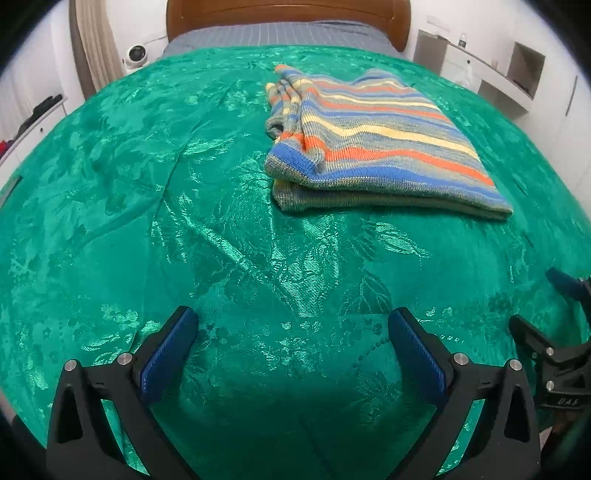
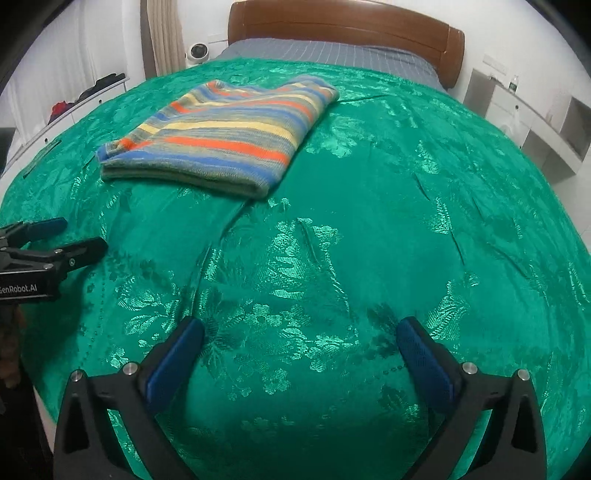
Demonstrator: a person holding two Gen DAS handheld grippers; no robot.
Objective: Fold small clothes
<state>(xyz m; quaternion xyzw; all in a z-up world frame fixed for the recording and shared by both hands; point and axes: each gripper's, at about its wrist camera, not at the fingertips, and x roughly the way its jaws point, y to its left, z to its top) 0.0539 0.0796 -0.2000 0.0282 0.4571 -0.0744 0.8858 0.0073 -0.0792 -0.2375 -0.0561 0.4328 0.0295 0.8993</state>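
Both grippers were at the near edge of the bed, well back from the garment. Left gripper [image 1: 293, 323] had its jaws spread wide with nothing between them, only green bedspread [image 1: 147, 221] under the blue pads; same for the right gripper [image 2: 301, 334], wide apart and empty. They sat side by side, left one showing at the left edge of the right wrist view, each angled down at the cover rather than at the cloth. My read: that posture meant hands off, not a grasp setup, since neither gripper pointed at a garment edge. Further out, the striped sweater [image 1: 376, 147] lay on the bedspread past mid-bed, apart from both grippers and touching neither. It was doubled into a flat, roughly rectangular stack, upper layer over lower one, fold running along the near side. At its far left corner the knit [image 1: 284, 96] was bunched and not tucked square; could not tell whether that was a sleeve or a collar. Lying flat mid-bed made sense: soft knit needs full support or the fold slumps. Judged the fold basically done, maybe one tidy of that bunched corner left. Beyond it, the bare striped mattress [image 2: 332, 53] and the wooden headboard [image 2: 347, 22]; no other small garment visible on the bed.
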